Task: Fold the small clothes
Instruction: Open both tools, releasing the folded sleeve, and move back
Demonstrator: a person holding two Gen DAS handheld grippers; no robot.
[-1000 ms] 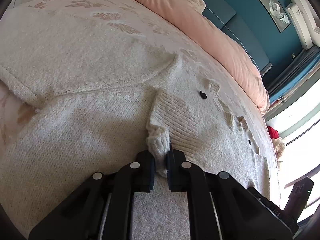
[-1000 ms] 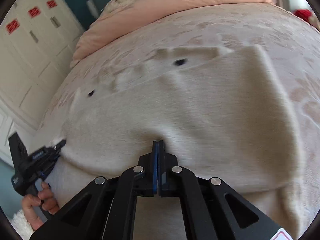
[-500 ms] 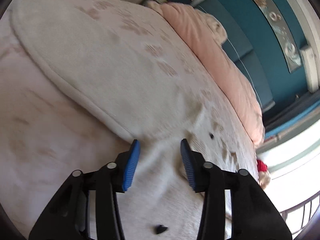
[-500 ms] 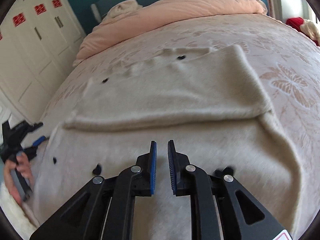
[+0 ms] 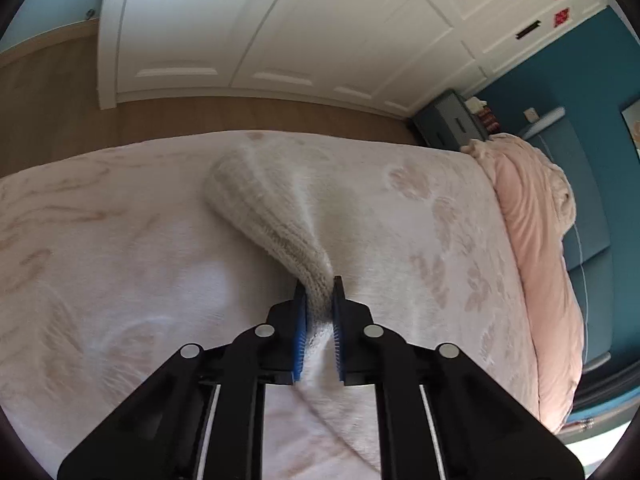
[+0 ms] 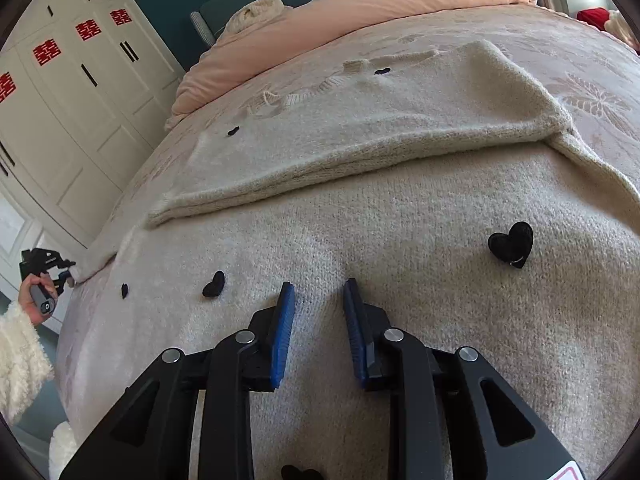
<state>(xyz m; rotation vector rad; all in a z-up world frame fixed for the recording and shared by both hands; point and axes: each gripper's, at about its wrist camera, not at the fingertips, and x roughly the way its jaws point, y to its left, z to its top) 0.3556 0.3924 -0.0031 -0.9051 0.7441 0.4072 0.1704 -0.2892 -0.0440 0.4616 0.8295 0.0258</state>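
Note:
A cream knit sweater (image 6: pixel 400 220) with black heart patches (image 6: pixel 512 244) lies spread on the bed, its far part folded over (image 6: pixel 360 120). My right gripper (image 6: pixel 318 292) hovers low over the near part. Its jaws are opening, and only flat fabric lies beneath them. In the left wrist view my left gripper (image 5: pixel 318 284) is shut on the ribbed end of the sweater's sleeve (image 5: pixel 256 200), which stretches away toward the bed's far edge. In the right wrist view the left gripper (image 6: pixel 44 268) shows at the far left, held by a hand in a fluffy white sleeve.
The bedspread (image 5: pixel 120 260) is pale with a leaf pattern. A pink duvet (image 6: pixel 360 12) is bunched at the head of the bed. White wardrobe doors (image 5: pixel 320 20) and a wooden floor (image 5: pixel 48 92) lie beyond the bed's edge. A grey nightstand (image 5: pixel 452 120) stands in the corner.
The left gripper let go of a ribbed part, opened, swung across the bed and shut on the sleeve end. The right gripper released the fabric, drew back and parted its jaws.

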